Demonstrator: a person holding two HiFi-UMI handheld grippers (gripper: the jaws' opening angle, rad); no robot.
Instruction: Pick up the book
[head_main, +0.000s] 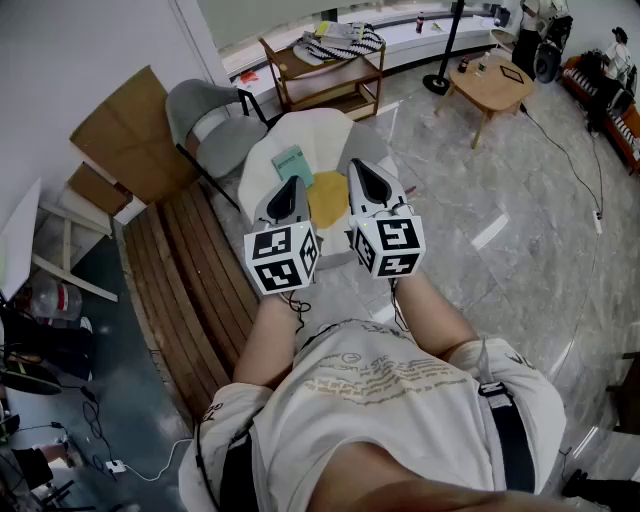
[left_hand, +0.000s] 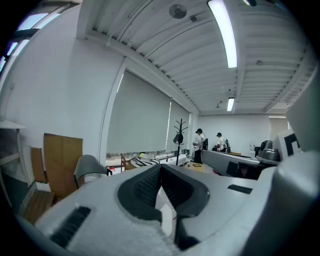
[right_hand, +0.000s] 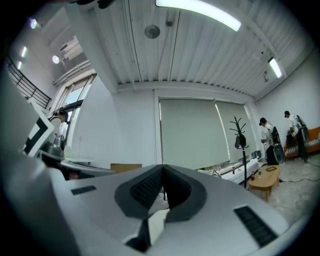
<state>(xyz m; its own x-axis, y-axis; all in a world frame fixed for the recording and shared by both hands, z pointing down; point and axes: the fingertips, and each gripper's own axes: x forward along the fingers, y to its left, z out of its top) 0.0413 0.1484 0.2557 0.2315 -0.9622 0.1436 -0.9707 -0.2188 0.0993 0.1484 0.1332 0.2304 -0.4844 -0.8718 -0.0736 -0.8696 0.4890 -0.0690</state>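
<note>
Left gripper (head_main: 292, 186) and right gripper (head_main: 360, 168) keep fingers closed, empty; book (head_main: 292, 163) lies untouched on the worktop (head_main: 300, 128) beyond them.

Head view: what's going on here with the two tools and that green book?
A person holds a left tool and a right tool side by side, pointing toward a small white table. Both tools are shut and empty. The green book lies flat on the table beside a yellow round item, untouched. The pickup has not begun.
</note>
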